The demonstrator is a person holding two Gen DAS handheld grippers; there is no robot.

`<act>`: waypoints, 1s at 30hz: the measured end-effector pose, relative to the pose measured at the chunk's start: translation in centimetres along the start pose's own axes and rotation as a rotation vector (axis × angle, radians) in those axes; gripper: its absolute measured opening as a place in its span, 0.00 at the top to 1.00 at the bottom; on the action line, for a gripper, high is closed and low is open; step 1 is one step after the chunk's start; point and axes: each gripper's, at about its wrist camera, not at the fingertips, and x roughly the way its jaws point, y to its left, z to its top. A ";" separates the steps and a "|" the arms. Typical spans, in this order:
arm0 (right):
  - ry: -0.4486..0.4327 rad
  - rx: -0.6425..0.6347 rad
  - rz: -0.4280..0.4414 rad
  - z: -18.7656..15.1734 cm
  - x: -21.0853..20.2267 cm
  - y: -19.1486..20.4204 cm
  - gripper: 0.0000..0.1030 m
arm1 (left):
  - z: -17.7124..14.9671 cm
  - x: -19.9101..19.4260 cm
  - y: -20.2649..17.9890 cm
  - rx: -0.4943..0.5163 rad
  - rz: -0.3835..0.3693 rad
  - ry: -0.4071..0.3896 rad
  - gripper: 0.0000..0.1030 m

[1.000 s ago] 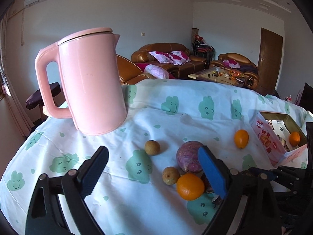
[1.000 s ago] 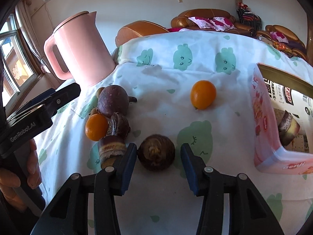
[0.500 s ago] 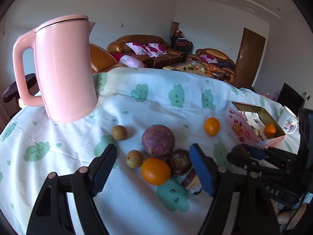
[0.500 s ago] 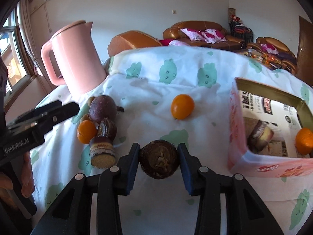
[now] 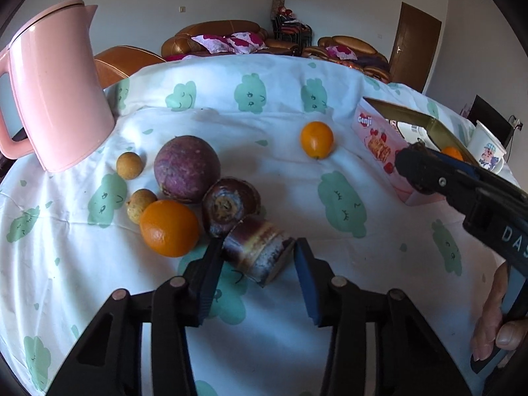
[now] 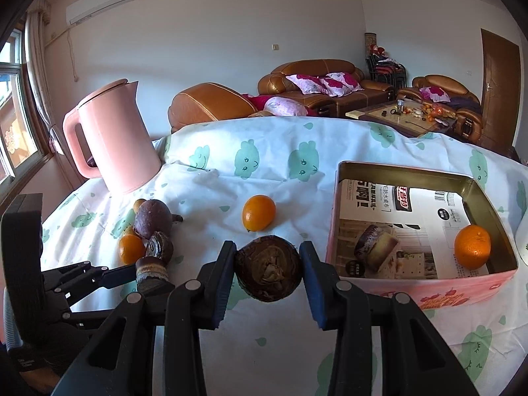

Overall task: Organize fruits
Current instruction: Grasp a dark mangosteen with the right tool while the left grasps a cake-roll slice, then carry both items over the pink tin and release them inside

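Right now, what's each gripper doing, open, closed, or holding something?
Left gripper: jaws have just been closing around the cut brown root piece; grip not certain.
Right gripper: shut on the round brown root.

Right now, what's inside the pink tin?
One orange lies in the pink tin, at its right end, on a printed cake card that covers the bottom. The near wall hides the front strip of the floor.
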 end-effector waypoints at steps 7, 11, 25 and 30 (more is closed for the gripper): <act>-0.023 -0.016 0.004 -0.1 -0.8 0.3 0.59 | -0.3 -1.8 1.1 -0.080 -0.046 -0.088 0.56; -0.082 0.005 -0.004 0.6 -2.3 -0.8 0.59 | 0.1 -3.8 0.0 -0.054 -0.025 -0.183 0.56; -0.225 0.159 -0.203 2.4 -6.3 -11.2 0.60 | 6.2 -3.3 -8.6 0.084 -0.110 -0.306 0.56; -0.232 0.233 -0.275 2.6 -6.3 -15.9 0.60 | 7.7 -1.1 -12.3 0.131 -0.115 -0.302 0.56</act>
